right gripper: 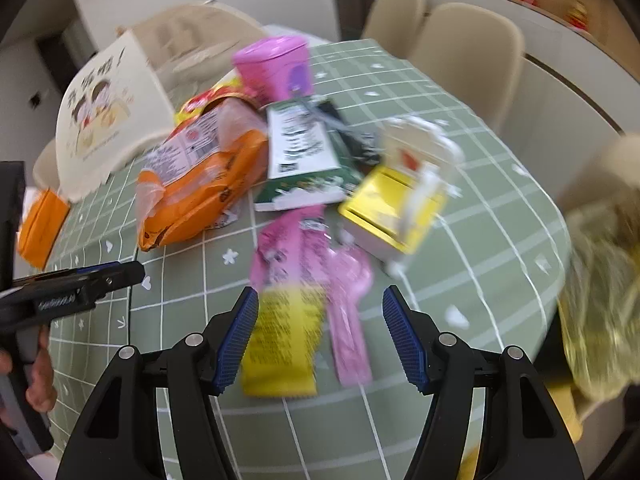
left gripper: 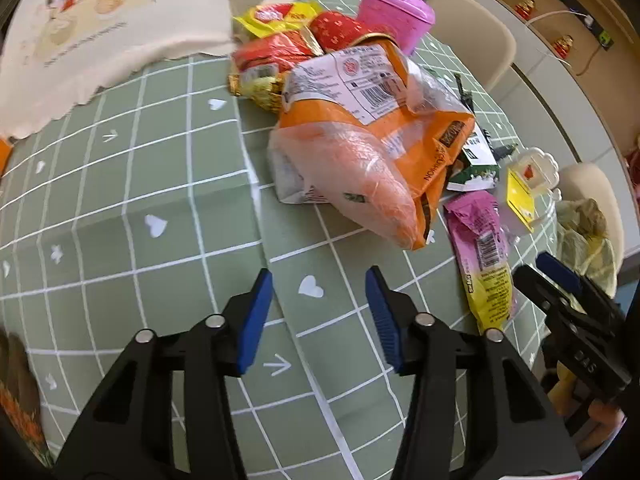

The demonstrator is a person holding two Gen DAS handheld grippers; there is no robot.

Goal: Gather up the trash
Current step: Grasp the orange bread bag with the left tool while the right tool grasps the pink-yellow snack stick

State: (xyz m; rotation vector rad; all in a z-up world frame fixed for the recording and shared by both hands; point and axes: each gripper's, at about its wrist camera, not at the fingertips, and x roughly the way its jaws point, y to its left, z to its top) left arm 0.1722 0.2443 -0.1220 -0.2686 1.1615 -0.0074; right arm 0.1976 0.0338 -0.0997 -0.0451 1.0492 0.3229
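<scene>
Wrappers, perhaps empty, heaped on tablecloth

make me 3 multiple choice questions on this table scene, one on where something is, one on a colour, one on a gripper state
1. Where is the pink tin relative to the orange bag?
A. behind it, farther from the grippers
B. in front of it, nearest the grippers
C. inside it

2. What colour is the tablecloth?
A. red with dots
B. green with a white grid
C. plain blue

3. What is the left gripper doing?
A. clamped on the orange bag
B. shut on a wrapper
C. open, nothing between its jaws

Answers: 1 A, the tin stands past the pile at the far side. 2 B, white lines and small hearts cross a green cloth. 3 C, only bare cloth shows between the blue pads.
</scene>
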